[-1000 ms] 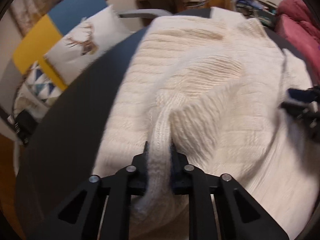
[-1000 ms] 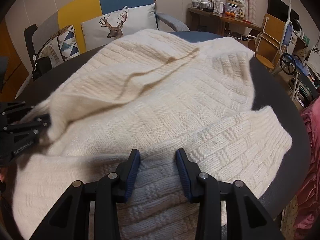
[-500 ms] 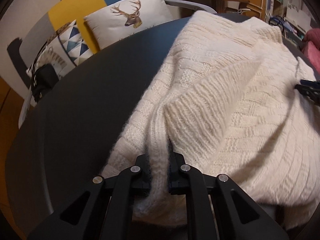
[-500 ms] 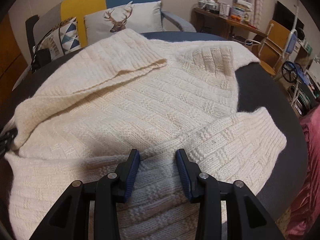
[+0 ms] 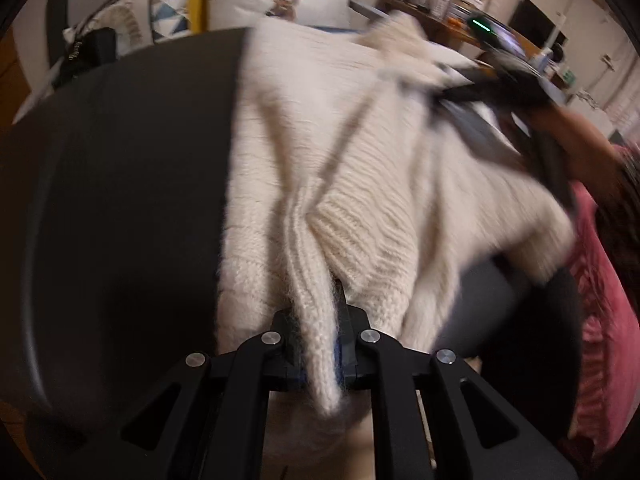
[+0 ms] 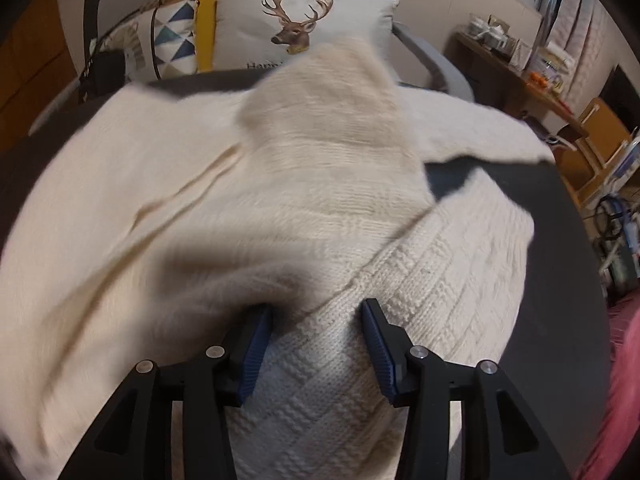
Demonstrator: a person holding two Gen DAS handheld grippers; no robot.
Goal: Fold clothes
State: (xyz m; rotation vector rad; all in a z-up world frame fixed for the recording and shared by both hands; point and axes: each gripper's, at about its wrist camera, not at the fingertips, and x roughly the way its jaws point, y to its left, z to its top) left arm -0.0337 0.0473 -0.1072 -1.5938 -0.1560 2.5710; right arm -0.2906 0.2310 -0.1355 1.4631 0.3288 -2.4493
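Observation:
A cream knitted sweater [image 5: 360, 168] lies spread over a dark round table [image 5: 120, 200]. My left gripper [image 5: 316, 316] is shut on a ribbed strip of its edge, which hangs down between the pads. The right gripper [image 5: 452, 100] shows blurred at that view's upper right, held by a hand [image 5: 580, 144]. In the right wrist view the sweater [image 6: 200, 208] fills the frame, and one sleeve end rises blurred at the far side. My right gripper [image 6: 316, 332] straddles a thick basket-weave fold. Its jaws are opening, and the fold still fills the gap between the blue pads [image 6: 254, 344].
Beyond the table stand a sofa with a deer cushion [image 6: 296, 28] and a triangle-patterned cushion [image 6: 168, 36]. A black bag [image 6: 100, 72] sits at the left. A cluttered wooden desk [image 6: 520, 64] and a chair are at the right. Red fabric [image 5: 600, 300] lies by the table's right edge [image 6: 568, 248].
The left gripper has swung across with the ribbed edge, drawing the sweater into long folds. The right gripper's jaws have widened around the fold, and its hand now appears in the left wrist view.

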